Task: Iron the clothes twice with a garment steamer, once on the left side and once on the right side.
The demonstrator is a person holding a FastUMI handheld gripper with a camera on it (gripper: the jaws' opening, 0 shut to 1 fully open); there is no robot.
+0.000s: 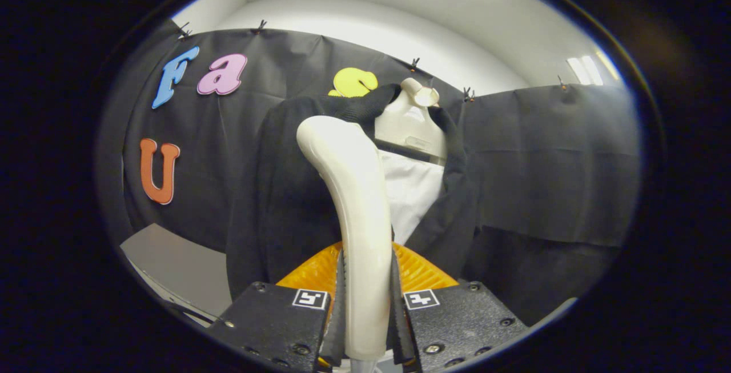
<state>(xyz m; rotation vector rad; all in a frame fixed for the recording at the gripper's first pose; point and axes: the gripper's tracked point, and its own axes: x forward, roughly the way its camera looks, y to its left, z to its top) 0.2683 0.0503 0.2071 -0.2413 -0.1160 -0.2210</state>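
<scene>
1. Wall (542, 161): one black cloth wall stands behind everything, hung from clips along its top edge.
2. Jacket (285, 190): one dark jacket hangs open on the form, beyond the fingers at 12 o'clock. Its left panel lies at 11 o'clock from the fingers and its right panel at 1 o'clock.
3. Form (408, 124): one pale dress form carries the jacket. One white lining or shirt (411, 190) shows between the two panels.
4. Steamer (357, 201): one pale steamer handle rises from between the fingers toward 12 o'clock. Its head curves toward the jacket's left shoulder. Contact with the cloth cannot be confirmed.
5. Gripper (365, 299): one gripper with two fingers. The fingers are clenched on the steamer handle, one on each side, low on its stem. One orange ribbed part (422, 273) sits behind the handle.
6. Judgement, step: the head appears placed for the left-side pass; neither pass can be counted as done from this view.
7. Risk, slip: the grasp is low on a smooth, tall handle. Side load against the cloth may twist the steamer between the fingers.
8. Risk, snag: the head may catch the collar or lapel and drag the jacket off the form.
9. Risk, coverage: a drifting stroke may cross onto the white centre and miss the panel.
</scene>
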